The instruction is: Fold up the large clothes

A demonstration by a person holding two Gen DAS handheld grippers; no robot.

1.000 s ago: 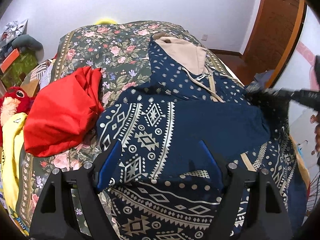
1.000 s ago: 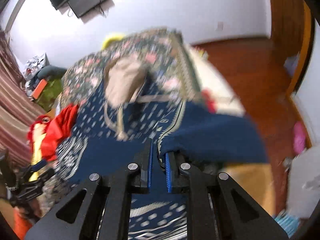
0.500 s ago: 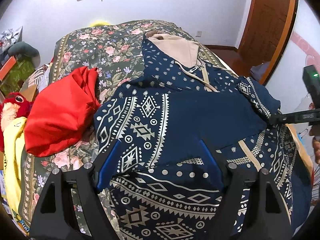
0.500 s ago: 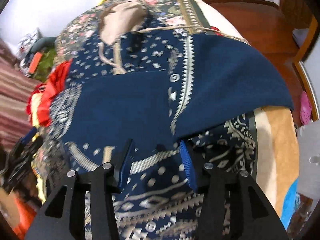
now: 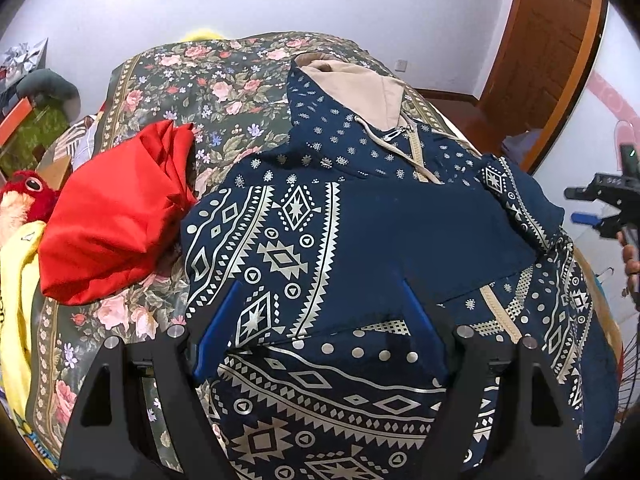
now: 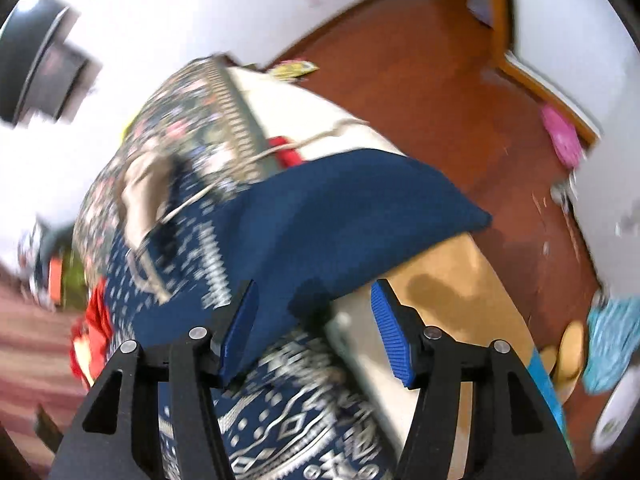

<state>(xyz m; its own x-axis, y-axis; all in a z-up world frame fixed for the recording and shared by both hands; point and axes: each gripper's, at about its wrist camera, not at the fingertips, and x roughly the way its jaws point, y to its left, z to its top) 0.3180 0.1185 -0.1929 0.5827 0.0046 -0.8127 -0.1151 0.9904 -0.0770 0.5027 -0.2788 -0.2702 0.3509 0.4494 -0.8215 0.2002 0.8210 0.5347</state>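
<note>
A large navy hoodie (image 5: 360,232) with white geometric patterns and a tan hood lining lies spread on the floral bed (image 5: 224,92), both sleeves folded across its chest. My left gripper (image 5: 320,320) is open and empty, just above the hoodie's lower body. My right gripper (image 6: 316,328) is open and empty over the bed's right edge, above the folded sleeve of the hoodie (image 6: 320,216). It also shows in the left wrist view (image 5: 600,208), at the far right, off the bed.
A red garment (image 5: 116,216) lies left of the hoodie, a yellow garment (image 5: 16,280) and a red plush toy (image 5: 24,196) beyond it. Right of the bed are wooden floor (image 6: 420,80), a door frame (image 5: 560,60) and a teal cloth (image 6: 608,344).
My right gripper laid the sleeve across the hoodie, opened and let go, then drew back to the right off the bed. My left gripper stayed open and nearly still.
</note>
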